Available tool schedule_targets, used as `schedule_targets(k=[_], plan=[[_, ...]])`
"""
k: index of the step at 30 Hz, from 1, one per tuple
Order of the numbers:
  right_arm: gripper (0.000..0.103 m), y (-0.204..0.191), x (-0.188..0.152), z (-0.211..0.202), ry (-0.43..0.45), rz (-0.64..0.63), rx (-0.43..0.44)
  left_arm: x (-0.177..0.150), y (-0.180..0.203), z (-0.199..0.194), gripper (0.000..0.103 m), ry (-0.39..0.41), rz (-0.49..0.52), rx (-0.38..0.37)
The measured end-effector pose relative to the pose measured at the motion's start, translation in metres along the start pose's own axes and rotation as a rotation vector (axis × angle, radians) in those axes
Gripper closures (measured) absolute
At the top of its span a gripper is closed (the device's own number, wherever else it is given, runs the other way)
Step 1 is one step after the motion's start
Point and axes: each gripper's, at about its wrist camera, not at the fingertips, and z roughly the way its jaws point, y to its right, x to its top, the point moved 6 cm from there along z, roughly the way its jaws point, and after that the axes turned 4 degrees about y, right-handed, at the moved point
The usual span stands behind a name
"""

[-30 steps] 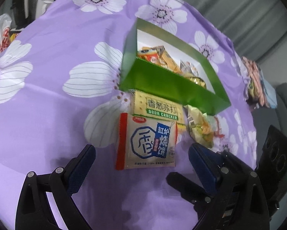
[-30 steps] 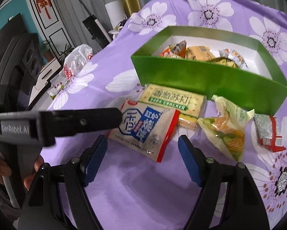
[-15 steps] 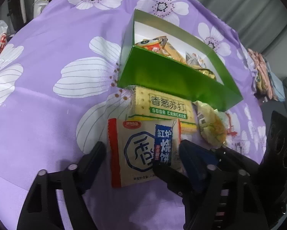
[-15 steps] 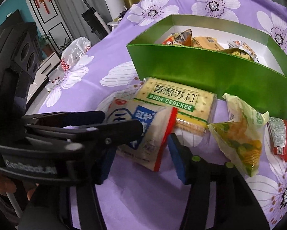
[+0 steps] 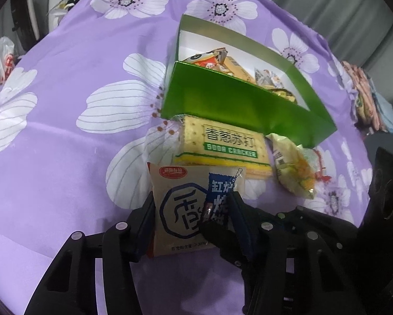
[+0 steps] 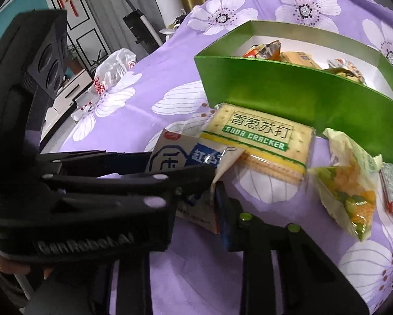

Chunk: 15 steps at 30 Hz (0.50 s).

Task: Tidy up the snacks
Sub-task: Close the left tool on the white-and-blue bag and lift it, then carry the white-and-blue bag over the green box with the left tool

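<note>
- The left gripper has its jaws pinching the white-and-blue biscuit packet from both sides, at lower centre of the left wrist view.
- The right gripper also meets the packet; its jaw state cannot be told.
- The soda cracker pack lies just above, against the green box.
- A yellow-green snack bag lies at right on the purple floral cloth.

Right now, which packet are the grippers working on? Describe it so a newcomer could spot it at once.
Find the green box on the purple flowered cloth. In front of its near wall lies the soda cracker pack, and just nearer the cameras lies the white biscuit packet. It alone has a blue label and a red logo, and sits between the left hand-held gripper's fingers.
</note>
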Motion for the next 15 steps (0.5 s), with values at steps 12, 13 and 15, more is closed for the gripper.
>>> schedule_targets(k=[12, 13, 15], plan=[[0.078, -0.009, 0.005, -0.056, 0.097, -0.051, -0.045, -0.001, 0.04, -0.044, 0.049, 0.074, 0.074, -0.014], [0.078, -0.009, 0.005, -0.061, 0.107, -0.053, -0.048, -0.002, 0.044, -0.048, 0.049, 0.081, 0.084, -0.012], [0.078, -0.009, 0.005, -0.073, 0.131, -0.059, -0.058, -0.001, 0.052, -0.055, 0.049, 0.092, 0.098, -0.015]])
